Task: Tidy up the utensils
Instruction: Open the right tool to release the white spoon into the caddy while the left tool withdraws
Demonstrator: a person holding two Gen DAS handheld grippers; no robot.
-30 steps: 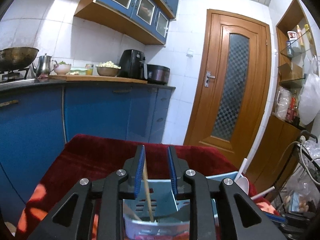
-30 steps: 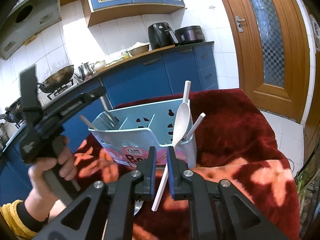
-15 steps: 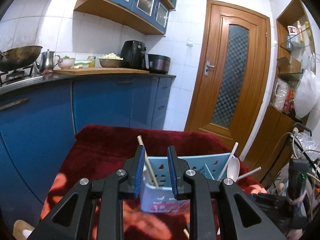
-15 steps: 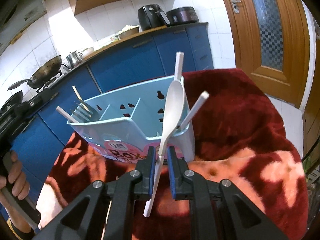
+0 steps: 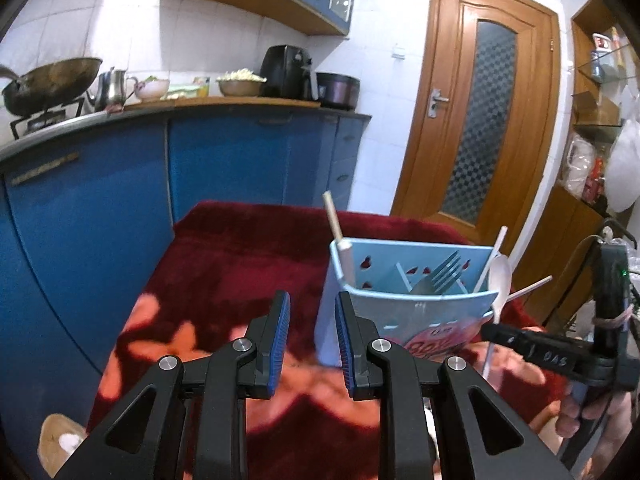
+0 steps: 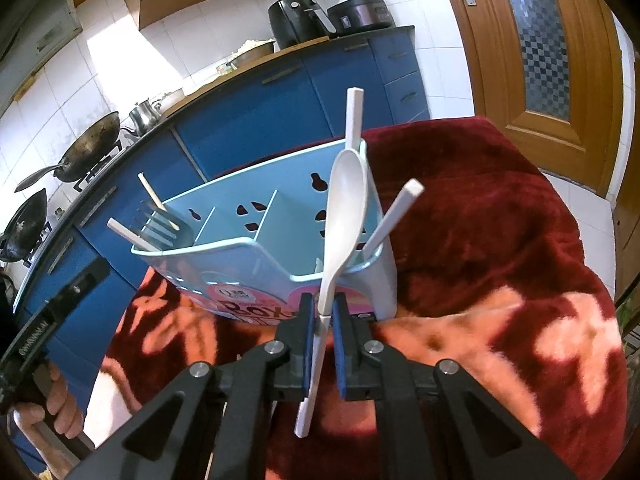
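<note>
Left wrist view: the left hand-held gripper (image 5: 312, 314) stands narrowly parted, holding nothing, beside the blue utensil box (image 5: 416, 312) on the red blanket (image 5: 240, 256). The box contains a fork (image 5: 438, 274) and chopsticks (image 5: 340, 236).

Right wrist view: the right hand-held gripper (image 6: 322, 320) is closing on the white spoon (image 6: 344, 204) handle; the spoon's bowl is over the box's end compartment.

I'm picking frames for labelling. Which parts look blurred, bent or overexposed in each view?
Left wrist view: red blanket is soft near the hand-held gripper; door bows from fisheye. Right wrist view: wall tiles glare white; white spoon is sharp.
</note>
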